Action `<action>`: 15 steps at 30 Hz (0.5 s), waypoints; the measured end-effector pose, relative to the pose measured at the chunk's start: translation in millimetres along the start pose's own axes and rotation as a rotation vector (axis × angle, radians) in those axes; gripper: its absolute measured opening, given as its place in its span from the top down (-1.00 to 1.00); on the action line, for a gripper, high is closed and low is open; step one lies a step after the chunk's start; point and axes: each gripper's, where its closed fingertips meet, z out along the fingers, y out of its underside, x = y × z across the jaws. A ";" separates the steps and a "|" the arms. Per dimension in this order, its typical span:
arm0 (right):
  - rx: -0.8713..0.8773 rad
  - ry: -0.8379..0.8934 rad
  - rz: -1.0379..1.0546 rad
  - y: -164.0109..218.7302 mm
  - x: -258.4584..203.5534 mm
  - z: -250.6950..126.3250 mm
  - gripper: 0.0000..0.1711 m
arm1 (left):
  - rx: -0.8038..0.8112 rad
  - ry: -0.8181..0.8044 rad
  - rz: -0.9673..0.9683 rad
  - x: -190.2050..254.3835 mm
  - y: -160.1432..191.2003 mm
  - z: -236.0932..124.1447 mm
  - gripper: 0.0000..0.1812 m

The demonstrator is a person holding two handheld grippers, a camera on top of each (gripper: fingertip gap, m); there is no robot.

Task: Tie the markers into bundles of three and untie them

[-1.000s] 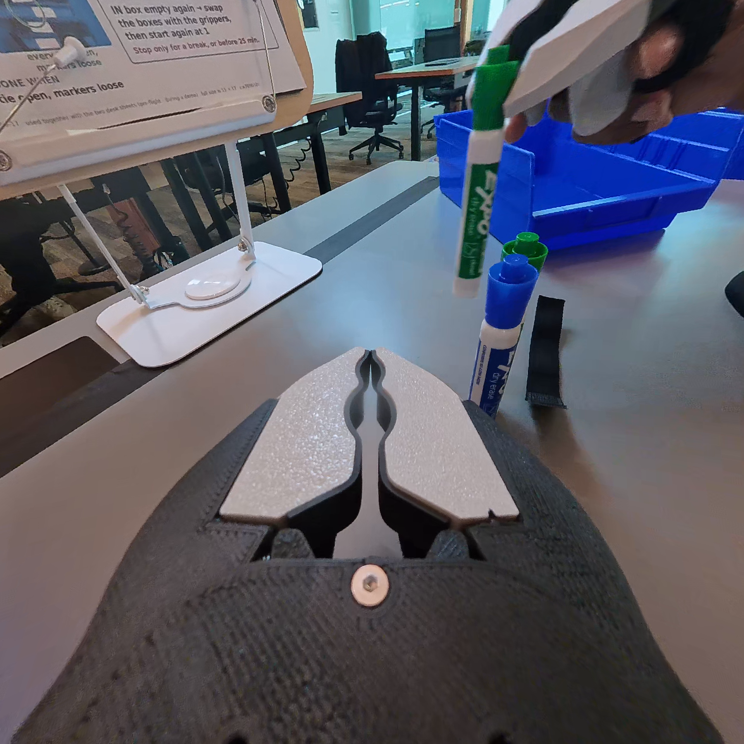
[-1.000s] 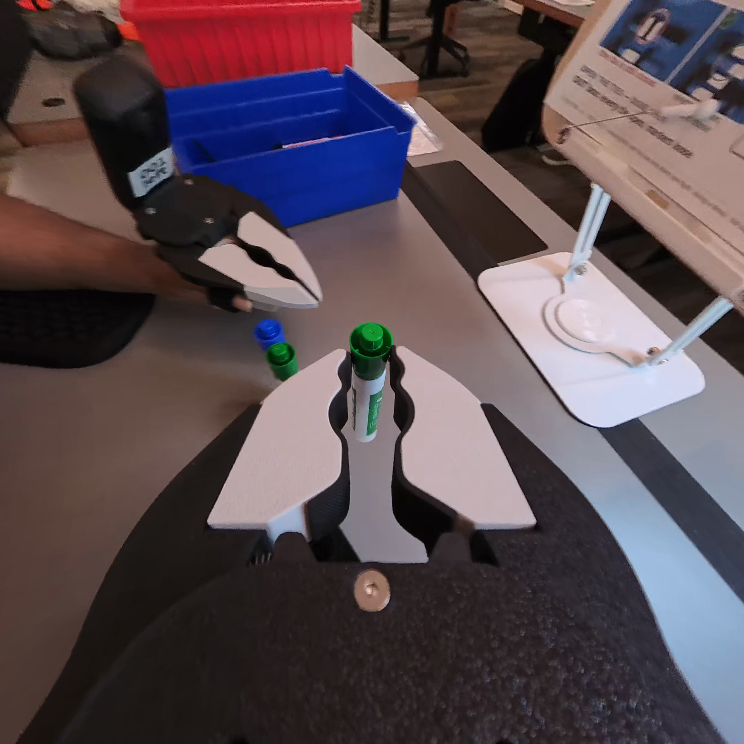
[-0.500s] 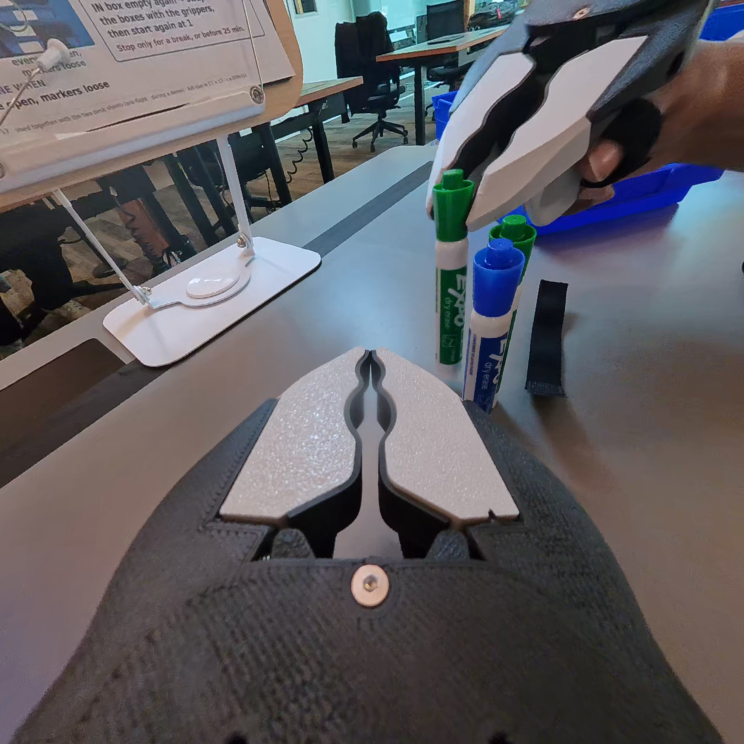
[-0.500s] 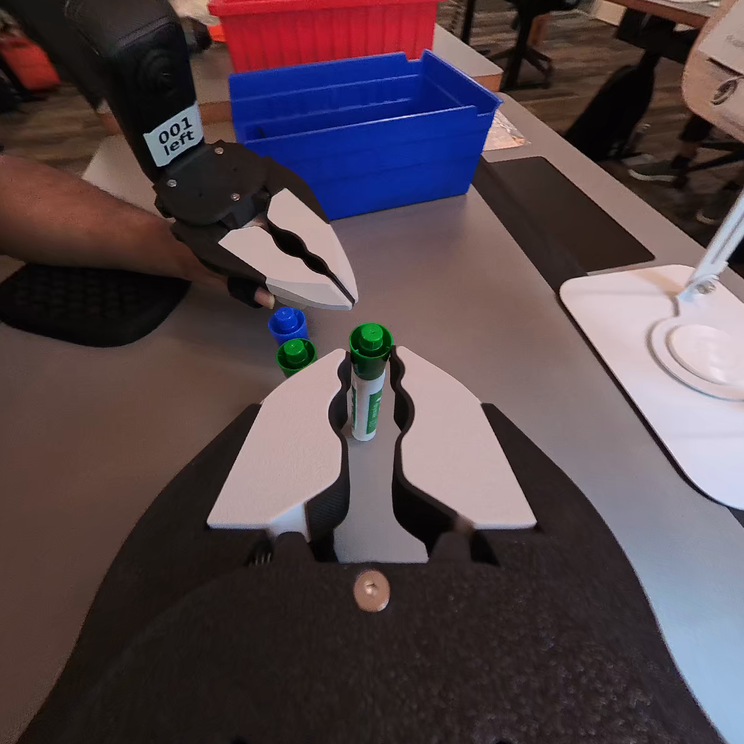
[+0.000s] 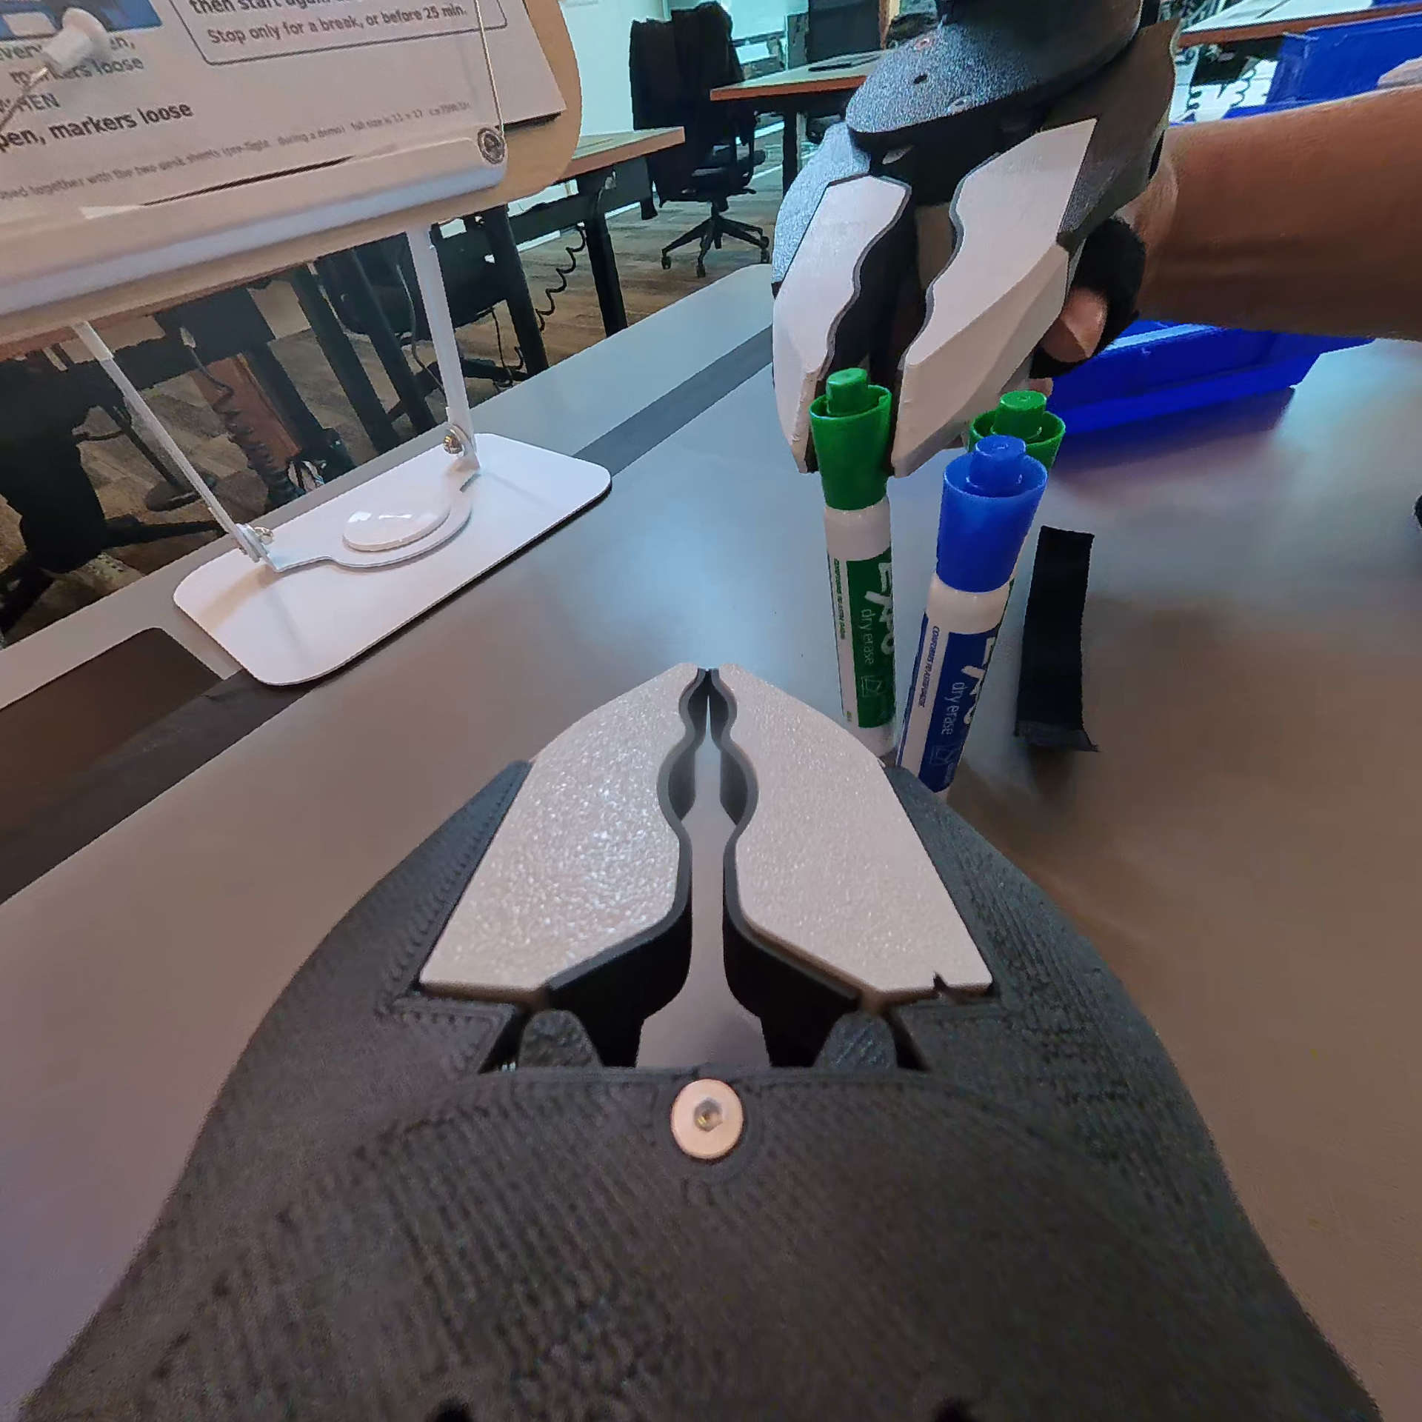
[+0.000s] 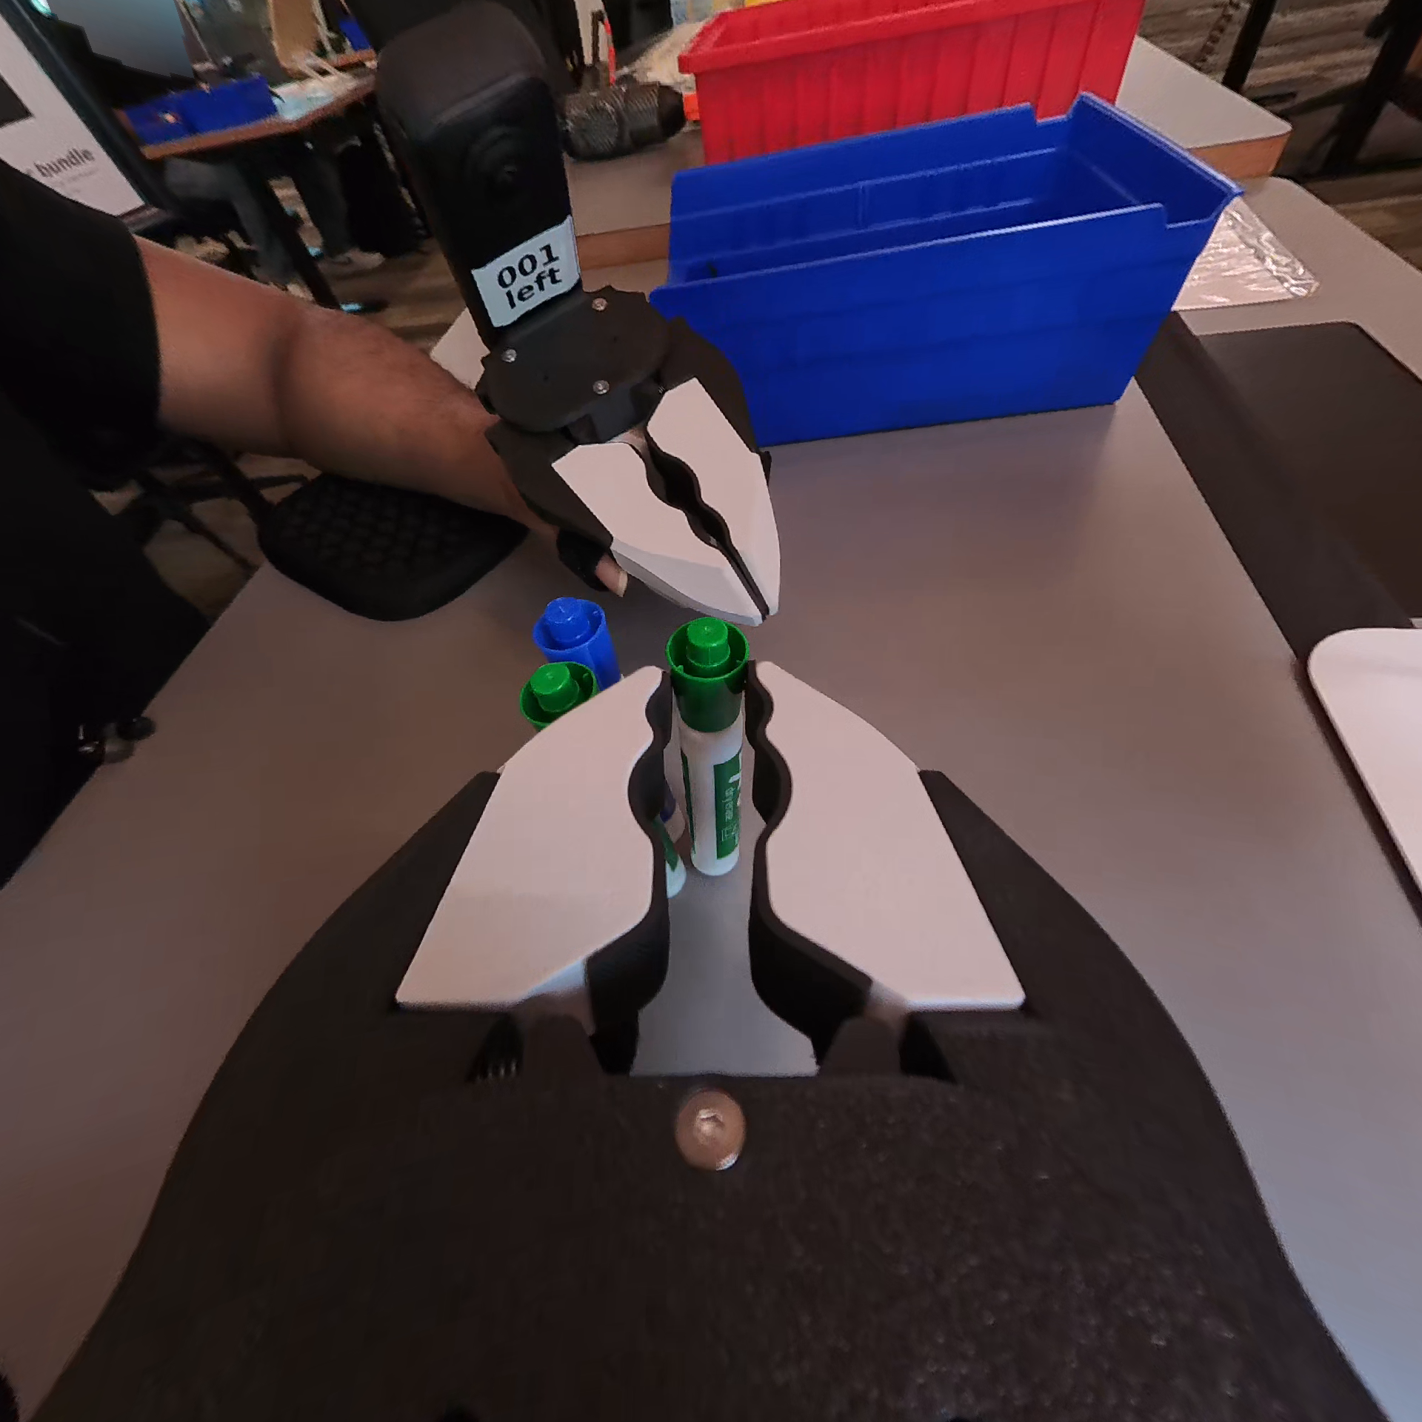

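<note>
Three markers stand upright, caps up, on the grey table. My right gripper (image 6: 708,677) is shut on the cap of a green marker (image 6: 712,769), whose base now rests on the table; it also shows in the left wrist view (image 5: 858,585), held by the right gripper (image 5: 850,431). A blue marker (image 5: 969,615) and a second green marker (image 5: 1019,423) stand just beside it; they also show in the right wrist view as a blue cap (image 6: 573,635) and a green cap (image 6: 554,692). My left gripper (image 5: 708,677) is shut and empty, just in front of the markers. A black strap (image 5: 1054,639) lies flat to their right.
A blue bin (image 6: 962,308) and a red bin (image 6: 908,69) stand at the far side of the table. A white sign stand base (image 5: 385,554) sits to the left. A black mat (image 6: 377,546) lies under the person's forearm. Tip to tip, the grippers are about 6 cm apart.
My right gripper has lowered the green marker from the air down to the table, next to the blue and green markers. The left gripper stayed shut and still.
</note>
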 end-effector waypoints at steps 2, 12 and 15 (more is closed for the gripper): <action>0.007 -0.011 -0.001 0.5 0.3 0.6 0.79 | -0.003 0.002 -0.002 -0.2 0.9 0.5 1.00; -0.020 -0.069 -0.010 3.8 -5.2 0.7 0.79 | -0.011 0.005 -0.009 -0.7 3.1 1.5 1.00; -0.019 -0.072 -0.010 1.2 -5.8 -1.4 0.77 | -0.010 0.005 -0.011 -0.9 3.0 1.4 1.00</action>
